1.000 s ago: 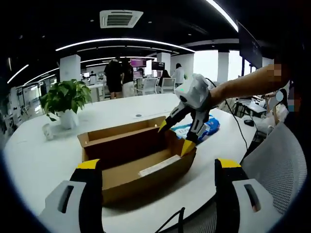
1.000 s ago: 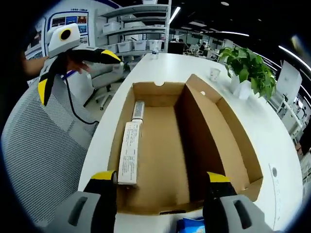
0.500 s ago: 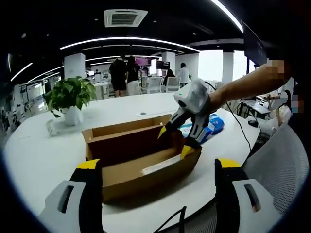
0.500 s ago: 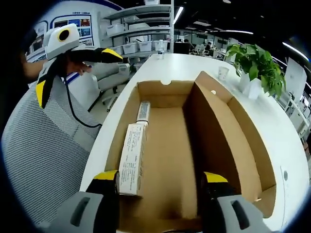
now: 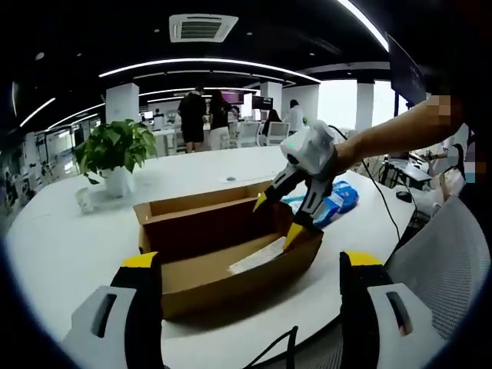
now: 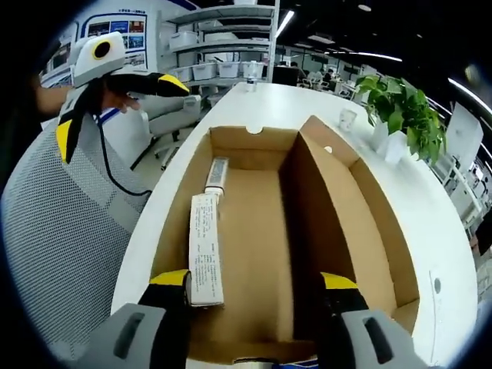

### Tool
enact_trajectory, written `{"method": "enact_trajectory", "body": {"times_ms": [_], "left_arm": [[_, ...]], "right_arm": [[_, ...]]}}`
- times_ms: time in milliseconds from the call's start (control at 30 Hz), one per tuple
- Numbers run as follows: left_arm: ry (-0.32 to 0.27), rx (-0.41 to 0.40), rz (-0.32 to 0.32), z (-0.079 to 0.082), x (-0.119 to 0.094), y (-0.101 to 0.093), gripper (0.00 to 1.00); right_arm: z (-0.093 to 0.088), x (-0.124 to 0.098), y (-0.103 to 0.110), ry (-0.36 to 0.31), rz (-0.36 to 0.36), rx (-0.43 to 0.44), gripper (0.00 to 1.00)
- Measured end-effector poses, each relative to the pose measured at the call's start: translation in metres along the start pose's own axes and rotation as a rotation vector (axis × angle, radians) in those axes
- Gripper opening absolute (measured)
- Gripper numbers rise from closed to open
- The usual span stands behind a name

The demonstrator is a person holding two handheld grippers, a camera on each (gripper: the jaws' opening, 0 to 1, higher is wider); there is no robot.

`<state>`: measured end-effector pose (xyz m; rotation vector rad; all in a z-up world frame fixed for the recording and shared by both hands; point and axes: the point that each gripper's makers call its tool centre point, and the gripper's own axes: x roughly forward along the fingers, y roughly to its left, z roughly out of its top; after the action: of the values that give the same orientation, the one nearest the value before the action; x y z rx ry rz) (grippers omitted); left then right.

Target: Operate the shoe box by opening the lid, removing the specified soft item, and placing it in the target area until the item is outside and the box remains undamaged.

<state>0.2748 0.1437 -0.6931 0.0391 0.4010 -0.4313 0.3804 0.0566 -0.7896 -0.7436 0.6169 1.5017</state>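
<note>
R gripper (image 5: 278,217) wide open, empty, over box (image 5: 207,265); L gripper (image 5: 250,269) open, empty. Plant (image 5: 111,150) + blue pack (image 5: 334,200) on table (image 5: 61,246) nearby. Box open w/ white label strip (image 6: 204,246) inside.

Open office: white table (image 5: 69,246), potted plant (image 5: 113,150), ceiling light strips (image 5: 207,65), storage shelves (image 6: 223,46)

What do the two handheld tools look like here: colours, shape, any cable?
The right tool has a white rounded body, a small green light, and two black jaws with yellow tips. The left tool looks the same, with a round yellow-ringed lens and a black cable hanging from it. Up close, the jaws have grey housings with dark slots.
</note>
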Motion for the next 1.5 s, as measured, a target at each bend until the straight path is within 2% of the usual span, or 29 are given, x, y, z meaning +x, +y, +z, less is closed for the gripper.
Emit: {"method": "enact_trajectory", "body": {"times_ms": [200,367,667,867,1500], "left_arm": [[0.003,0.0,0.004,-0.001,0.0,0.001,1.0],[0.007,0.008,0.008,-0.001,0.0,0.0,1.0],[0.015,0.021,0.005,-0.001,0.0,-0.003,1.0],[0.02,0.024,0.001,-0.001,0.001,-0.005,1.0],[0.017,0.03,-0.001,-0.001,0.001,-0.005,1.0]], "right_arm": [[0.006,0.009,0.01,-0.016,0.033,0.003,0.57],[0.01,0.019,0.022,-0.019,0.059,-0.005,0.41],[0.019,0.029,0.034,-0.028,0.076,-0.048,0.29],[0.021,0.034,0.042,-0.028,0.097,-0.075,0.16],[0.032,0.014,0.036,-0.066,0.055,-0.095,0.14]]}}
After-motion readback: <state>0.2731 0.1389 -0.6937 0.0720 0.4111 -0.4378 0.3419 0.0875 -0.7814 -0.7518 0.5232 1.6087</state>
